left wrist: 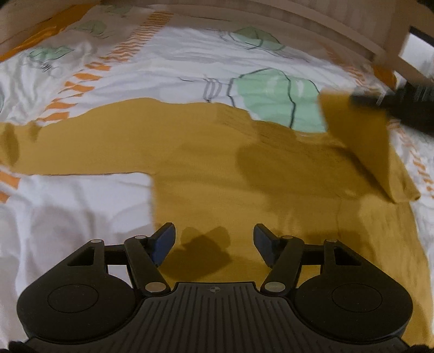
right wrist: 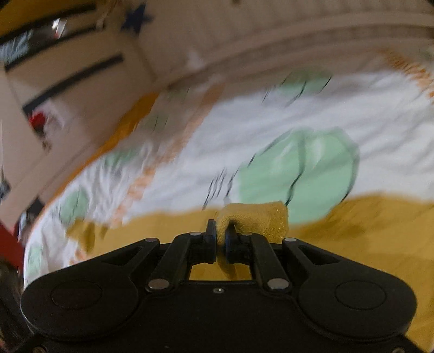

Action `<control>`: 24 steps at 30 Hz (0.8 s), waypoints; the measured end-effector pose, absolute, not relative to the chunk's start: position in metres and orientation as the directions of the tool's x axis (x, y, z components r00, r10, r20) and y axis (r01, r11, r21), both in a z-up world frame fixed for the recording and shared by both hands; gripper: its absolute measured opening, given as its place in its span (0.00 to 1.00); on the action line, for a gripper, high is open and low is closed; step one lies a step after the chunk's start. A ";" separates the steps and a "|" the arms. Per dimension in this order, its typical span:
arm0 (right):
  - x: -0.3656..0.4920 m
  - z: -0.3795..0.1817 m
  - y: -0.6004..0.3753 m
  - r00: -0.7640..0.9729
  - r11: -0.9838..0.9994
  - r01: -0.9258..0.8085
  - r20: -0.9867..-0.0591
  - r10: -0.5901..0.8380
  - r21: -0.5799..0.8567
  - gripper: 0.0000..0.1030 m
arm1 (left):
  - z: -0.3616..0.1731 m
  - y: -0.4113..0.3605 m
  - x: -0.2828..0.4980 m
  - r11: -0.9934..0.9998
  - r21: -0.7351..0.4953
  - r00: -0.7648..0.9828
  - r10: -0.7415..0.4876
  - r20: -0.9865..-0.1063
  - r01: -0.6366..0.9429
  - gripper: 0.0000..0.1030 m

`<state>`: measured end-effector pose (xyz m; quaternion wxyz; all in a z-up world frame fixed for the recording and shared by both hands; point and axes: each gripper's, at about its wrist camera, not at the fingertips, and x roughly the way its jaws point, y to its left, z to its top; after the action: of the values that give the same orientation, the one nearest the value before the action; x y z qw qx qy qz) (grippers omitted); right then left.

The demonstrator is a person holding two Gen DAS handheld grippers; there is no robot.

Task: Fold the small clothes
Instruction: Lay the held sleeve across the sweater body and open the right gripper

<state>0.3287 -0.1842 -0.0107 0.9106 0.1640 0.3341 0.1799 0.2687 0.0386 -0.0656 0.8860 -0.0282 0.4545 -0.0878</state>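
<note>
A bed (left wrist: 67,217) with a white duvet cover (left wrist: 176,59) printed in green and orange shapes fills both views, a pale wooden frame (left wrist: 298,24) running beyond it. Spread flat on the cover lies a mustard long-sleeved top (left wrist: 217,168), its body directly under and ahead of the left gripper (left wrist: 214,239), one sleeve stretching off to the left of those jaws. The left jaws are spread wide and hold nothing, hovering above the cloth. Far right of them, the other sleeve (left wrist: 360,141) is lifted off the bed. The right gripper (right wrist: 220,235) has its jaws clenched on that sleeve's cuff (right wrist: 257,217), which bunches just ahead of them.
</note>
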 end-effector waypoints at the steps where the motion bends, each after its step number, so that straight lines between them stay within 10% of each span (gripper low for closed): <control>1: 0.325 -0.021 -0.176 0.699 0.885 -0.235 -0.563 0.442 0.402 0.15 | -0.065 0.042 0.269 0.983 -0.137 0.571 -0.183 -0.800 0.124 0.61; 4: 0.313 -0.037 -0.148 0.661 0.883 -0.286 -0.591 0.463 0.372 0.24 | -0.064 0.051 0.274 0.981 -0.166 0.568 -0.195 -0.799 0.104 0.61; 6: 0.301 -0.038 -0.146 0.636 0.863 -0.316 -0.587 0.500 0.393 0.53 | -0.063 0.055 0.276 0.977 -0.186 0.567 -0.211 -0.796 0.101 0.61; 8: 0.287 -0.033 -0.152 0.629 0.845 -0.346 -0.567 0.531 0.407 0.62 | -0.060 0.055 0.280 0.974 -0.203 0.565 -0.224 -0.794 0.101 0.61; 24: 0.258 -0.020 -0.251 0.737 0.912 -0.127 -0.578 0.350 0.390 0.74 | -0.089 0.011 0.317 0.925 -0.365 0.448 -0.373 -0.812 0.108 0.61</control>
<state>0.2584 -0.2511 -0.0198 0.9173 0.1647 0.3385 0.1301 0.3174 0.0115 -0.0895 0.8408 -0.1311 0.5054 -0.1428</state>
